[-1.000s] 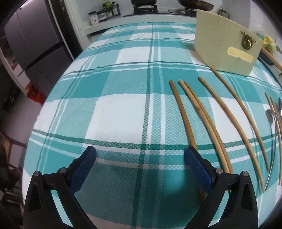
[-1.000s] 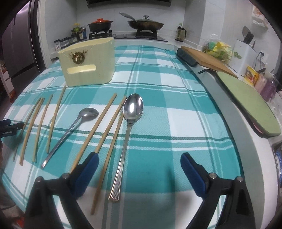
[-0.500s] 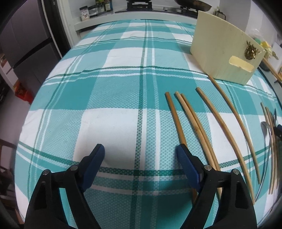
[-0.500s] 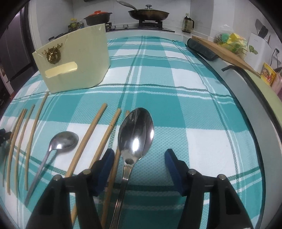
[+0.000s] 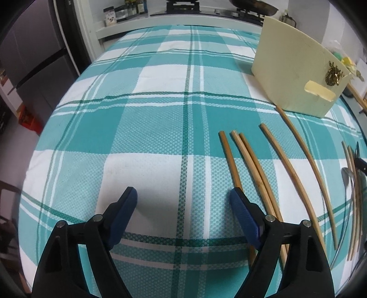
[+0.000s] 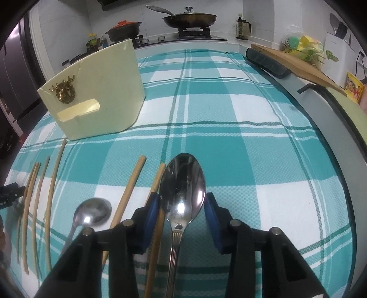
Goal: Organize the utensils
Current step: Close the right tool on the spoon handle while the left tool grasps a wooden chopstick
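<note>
On the teal plaid cloth (image 6: 229, 137) lies a large steel spoon (image 6: 183, 178). My right gripper (image 6: 182, 198) is closing, and its blue pads touch both edges of the spoon's bowl. One wooden chopstick (image 6: 158, 181) runs under its left finger, another chopstick (image 6: 132, 185) lies further left, then a small spoon (image 6: 96, 211). Several chopsticks (image 5: 247, 174) lie right of my left gripper (image 5: 183, 193), which is open over bare cloth with nothing between its fingers. Its right finger overlaps the nearest chopstick's end. A cream utensil holder (image 6: 103, 98) (image 5: 291, 75) stands behind them.
A stove with a lidded pan (image 6: 190, 19) and a red-lidded pot (image 6: 125, 28) sits beyond the table. A wooden board (image 6: 296, 62) and a dark roll (image 6: 266, 60) lie at the far right. A fridge (image 5: 29, 68) stands past the table's left edge.
My right gripper moved forward and down over the large spoon, and its jaws narrowed from wide open to the bowl's width. My left gripper shifted forward slightly and its jaws narrowed a little.
</note>
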A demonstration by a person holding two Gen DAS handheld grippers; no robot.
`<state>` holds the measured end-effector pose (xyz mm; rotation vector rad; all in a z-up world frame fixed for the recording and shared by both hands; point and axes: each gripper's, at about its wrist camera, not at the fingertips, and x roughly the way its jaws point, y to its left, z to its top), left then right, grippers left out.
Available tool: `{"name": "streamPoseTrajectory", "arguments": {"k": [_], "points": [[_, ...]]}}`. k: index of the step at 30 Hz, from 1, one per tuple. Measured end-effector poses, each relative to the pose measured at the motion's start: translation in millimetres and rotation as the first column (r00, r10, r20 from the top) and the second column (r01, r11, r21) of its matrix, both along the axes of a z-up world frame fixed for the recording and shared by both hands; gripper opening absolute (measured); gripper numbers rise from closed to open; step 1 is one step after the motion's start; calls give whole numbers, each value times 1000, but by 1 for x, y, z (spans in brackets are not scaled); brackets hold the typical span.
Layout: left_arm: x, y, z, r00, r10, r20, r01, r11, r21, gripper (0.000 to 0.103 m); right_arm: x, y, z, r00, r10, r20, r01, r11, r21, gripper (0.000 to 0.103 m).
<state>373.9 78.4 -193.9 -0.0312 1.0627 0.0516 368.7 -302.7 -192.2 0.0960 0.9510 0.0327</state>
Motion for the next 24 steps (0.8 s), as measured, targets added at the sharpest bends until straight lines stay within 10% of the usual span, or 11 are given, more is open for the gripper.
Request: {"name": "streamPoseTrajectory", "arguments": {"k": [10, 13, 14, 21, 24], "points": [[7, -1, 1, 999, -39, -9, 39, 999, 21, 76, 4, -18, 1, 1000, -21, -16, 21, 1000, -11, 41], [14, -7, 5, 996, -91, 7, 91, 996, 1, 34, 16, -11, -1, 1000, -5, -26, 3, 999, -52, 41], [16, -8, 6, 995, -103, 7, 103, 995, 1, 1, 18, -10, -1, 1000, -4, -25, 3, 998, -59, 41], [5, 7, 40, 990, -84, 110, 97, 988, -118, 0, 0, -13, 42, 996, 5, 92, -6, 1000, 13, 41], [-2, 4, 57, 985, -88, 151, 98, 993, -59, 1, -18, -10, 72, 986, 36, 165, -40, 999, 21, 41]]}}
